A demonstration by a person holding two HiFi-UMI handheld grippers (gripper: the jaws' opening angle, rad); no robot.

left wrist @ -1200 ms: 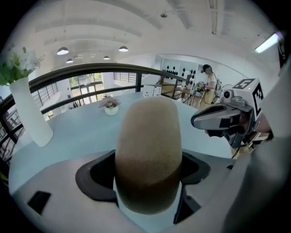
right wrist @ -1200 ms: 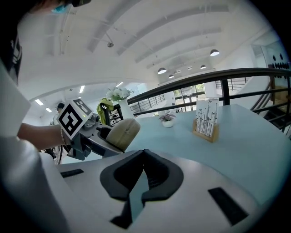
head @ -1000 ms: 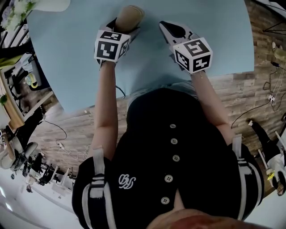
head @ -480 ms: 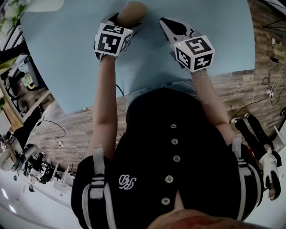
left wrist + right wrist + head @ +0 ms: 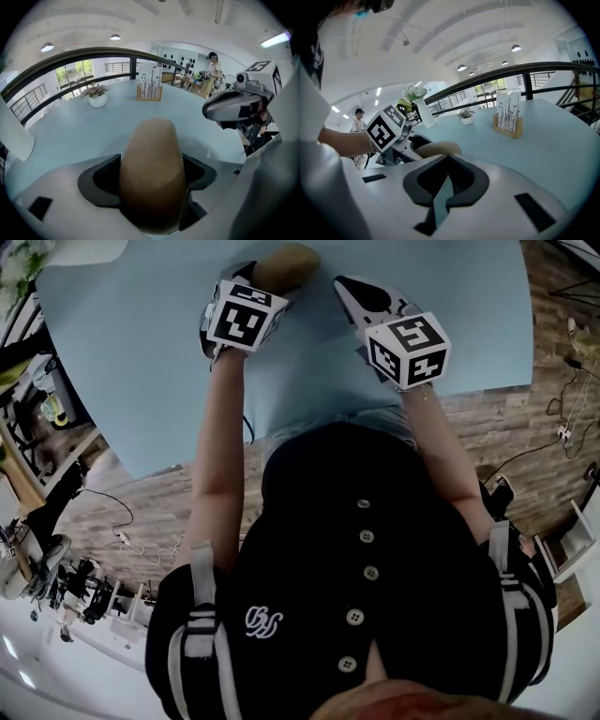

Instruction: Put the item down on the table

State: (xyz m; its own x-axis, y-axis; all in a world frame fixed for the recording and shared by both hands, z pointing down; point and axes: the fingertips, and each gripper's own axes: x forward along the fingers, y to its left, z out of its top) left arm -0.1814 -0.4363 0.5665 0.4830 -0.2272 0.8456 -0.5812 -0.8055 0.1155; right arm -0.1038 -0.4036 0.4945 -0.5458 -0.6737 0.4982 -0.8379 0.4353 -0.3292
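A brown, rounded, potato-like item sits between the jaws of my left gripper, which is shut on it over the light blue table. In the left gripper view the item fills the gap between both dark pads. I cannot tell whether it touches the table. My right gripper is just to the right of it, shut and empty; its jaws meet along a thin slit. From the right gripper view the item pokes out beyond the left gripper.
Farther back on the table stand a wooden card holder, a small white plant pot and a white vase with flowers. A person stands in the background. The table's near edge meets wooden floor with cables.
My left gripper has moved a little farther across the table and to the right, carrying the brown item. The right gripper has hardly moved.
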